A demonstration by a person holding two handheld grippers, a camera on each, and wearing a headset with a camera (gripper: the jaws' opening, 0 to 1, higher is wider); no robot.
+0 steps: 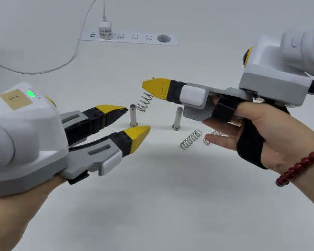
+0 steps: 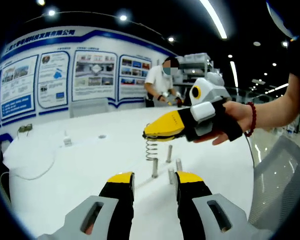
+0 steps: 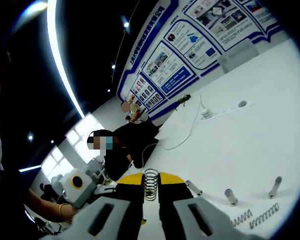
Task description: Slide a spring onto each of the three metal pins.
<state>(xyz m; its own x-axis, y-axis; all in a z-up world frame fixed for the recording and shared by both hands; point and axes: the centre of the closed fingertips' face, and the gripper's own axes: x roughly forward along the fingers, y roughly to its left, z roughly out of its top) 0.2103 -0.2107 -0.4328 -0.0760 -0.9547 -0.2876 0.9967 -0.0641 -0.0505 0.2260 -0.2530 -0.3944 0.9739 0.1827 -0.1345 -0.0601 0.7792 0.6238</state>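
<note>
While the right gripper [image 1: 156, 88] pinches a spring [image 1: 144, 102] beside the top of one pin [image 1: 133, 115], the left gripper [image 1: 126, 123] gapes empty nearby. The right gripper view shows three pins [image 3: 231, 196] and two loose springs [image 3: 241, 218] on the table [image 1: 162, 198]; the head view, two pins.

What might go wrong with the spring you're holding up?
The right gripper pinches the coiled metal spring at one end, so it might pop out and bounce away. Two loose springs lie on the white table beside the person's hand, which might knock them away.
</note>
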